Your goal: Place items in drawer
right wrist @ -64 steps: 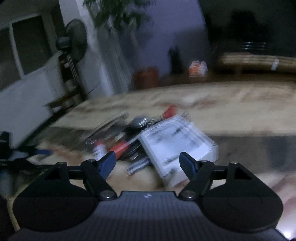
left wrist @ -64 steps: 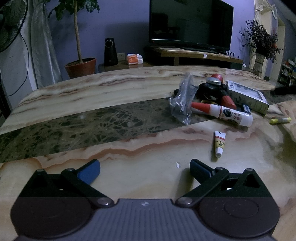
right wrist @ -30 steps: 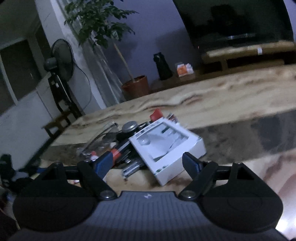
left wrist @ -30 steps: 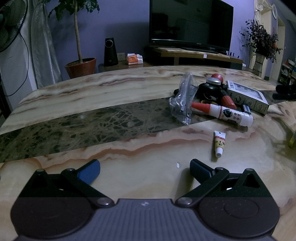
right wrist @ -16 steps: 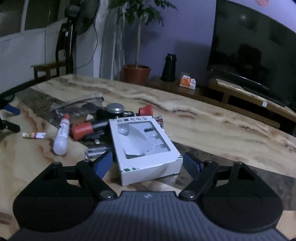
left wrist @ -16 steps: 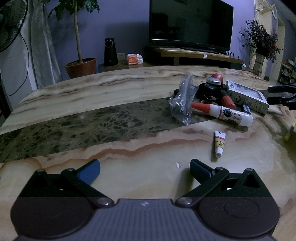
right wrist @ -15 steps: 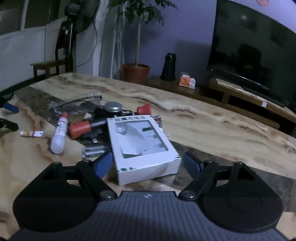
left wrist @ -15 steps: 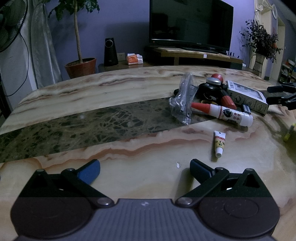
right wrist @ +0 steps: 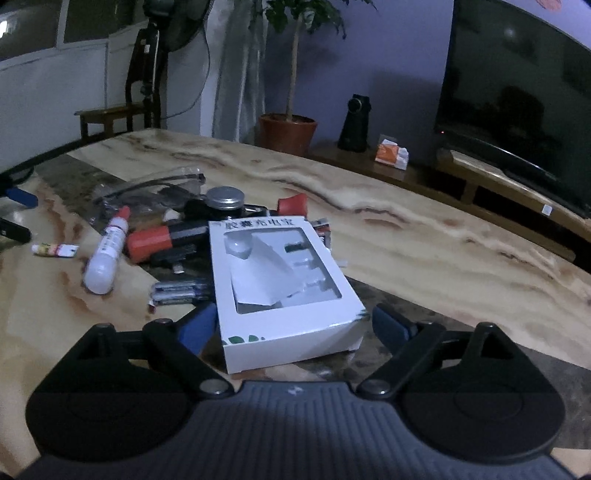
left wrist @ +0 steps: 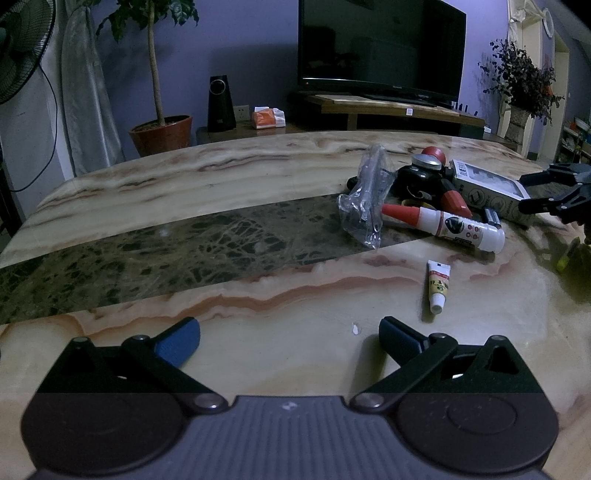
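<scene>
A white windowed box [right wrist: 280, 291] lies on the marble table, its near end between the fingers of my right gripper [right wrist: 293, 326]. The jaws are opening and the pads stand clear of the box's sides. Behind the box lies a pile: a white glue bottle with a red tip [right wrist: 105, 254], a red-capped item [right wrist: 151, 238], batteries [right wrist: 181, 291], a dark jar with a metal lid [right wrist: 224, 201] and a clear plastic bag [right wrist: 147, 192]. In the left wrist view the same box [left wrist: 487, 192] and bottle [left wrist: 447, 225] lie at right, with a small tube [left wrist: 437, 286] nearer. My left gripper [left wrist: 290, 338] is open over bare marble.
The marble table [left wrist: 184, 184] has a dark green band across it. A yellow-green marker [left wrist: 567, 254] lies at the right edge. Beyond the table stand a television [left wrist: 380, 44], a potted plant [left wrist: 160, 129], a speaker [left wrist: 221, 103] and a fan [right wrist: 170, 22].
My right gripper rolled upright and moved in on the white box, which now lies between its fingers; the jaws widened. My left gripper stayed still.
</scene>
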`<state>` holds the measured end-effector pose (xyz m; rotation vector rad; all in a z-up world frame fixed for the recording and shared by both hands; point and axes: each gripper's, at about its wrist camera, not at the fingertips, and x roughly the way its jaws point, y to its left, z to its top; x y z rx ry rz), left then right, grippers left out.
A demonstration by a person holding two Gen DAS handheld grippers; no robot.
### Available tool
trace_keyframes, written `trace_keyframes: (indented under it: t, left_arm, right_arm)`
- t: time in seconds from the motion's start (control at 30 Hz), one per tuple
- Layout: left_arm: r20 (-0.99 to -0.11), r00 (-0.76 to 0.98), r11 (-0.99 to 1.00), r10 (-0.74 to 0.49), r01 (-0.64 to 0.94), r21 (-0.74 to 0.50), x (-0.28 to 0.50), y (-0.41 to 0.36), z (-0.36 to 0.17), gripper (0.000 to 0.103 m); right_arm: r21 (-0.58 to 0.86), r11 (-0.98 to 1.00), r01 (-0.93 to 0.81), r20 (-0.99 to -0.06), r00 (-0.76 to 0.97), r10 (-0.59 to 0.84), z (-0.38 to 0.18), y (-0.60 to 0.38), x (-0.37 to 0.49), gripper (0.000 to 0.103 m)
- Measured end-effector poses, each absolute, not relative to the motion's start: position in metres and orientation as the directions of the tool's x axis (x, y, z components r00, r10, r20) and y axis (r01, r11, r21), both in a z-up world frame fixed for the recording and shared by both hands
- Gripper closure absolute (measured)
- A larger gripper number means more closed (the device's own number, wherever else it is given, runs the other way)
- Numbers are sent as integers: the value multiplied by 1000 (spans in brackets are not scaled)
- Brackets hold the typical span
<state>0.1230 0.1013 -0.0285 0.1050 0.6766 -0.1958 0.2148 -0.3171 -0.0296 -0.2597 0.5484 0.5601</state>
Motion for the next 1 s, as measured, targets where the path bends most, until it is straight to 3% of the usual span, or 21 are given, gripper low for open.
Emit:
trace_keyframes:
  t: [0.3,0.37,1.0]
  left_arm:
    - [-631,762,976,-146,214,33,123,101,-28,0]
    - [-631,762,976,-146,214,33,123,101,-28,0]
    - [-631,762,976,-146,214,33,123,101,-28,0]
  right_arm:
    - [-105,821,-561,-564,714,416,-33,-311,226,10]
    - [-98,819,-565,-565,709,421,-32,-312,229,5]
    - [-169,781,-601,-571,705,419,-39,-310,234,8]
